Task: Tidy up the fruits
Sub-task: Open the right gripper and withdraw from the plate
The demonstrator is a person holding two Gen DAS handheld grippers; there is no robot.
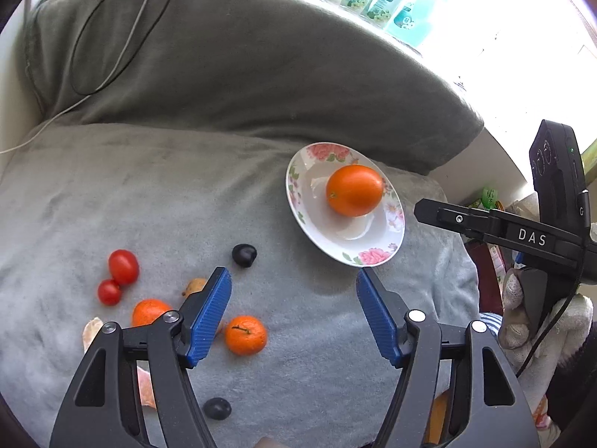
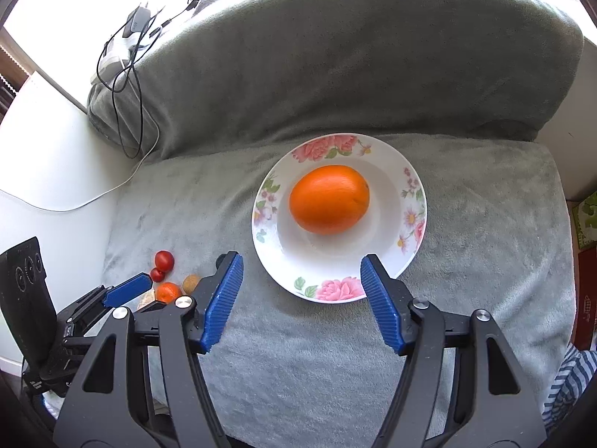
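Observation:
A large orange (image 2: 329, 199) lies in a white floral plate (image 2: 337, 285) on a grey blanket. My right gripper (image 2: 300, 274) hovers just in front of the plate, open, nothing between its blue pads. My left gripper (image 1: 293, 287) is open and empty over loose fruit: a mandarin (image 1: 245, 335), a second mandarin (image 1: 149, 311), two red tomatoes (image 1: 123, 266), a dark plum (image 1: 244, 255) and another dark fruit (image 1: 217, 408). The orange (image 1: 354, 189) and plate (image 1: 373, 255) lie beyond it to the right. The left gripper's pad (image 2: 127, 290) shows at the right wrist view's lower left.
A grey blanket-covered cushion (image 2: 335, 56) rises behind the plate. Cables and a power strip (image 2: 127, 48) lie at the back left. Peeled segments (image 1: 91, 330) and a small brown fruit (image 1: 194, 285) sit among the loose fruit. A gloved hand (image 1: 530, 321) holds the right gripper's handle.

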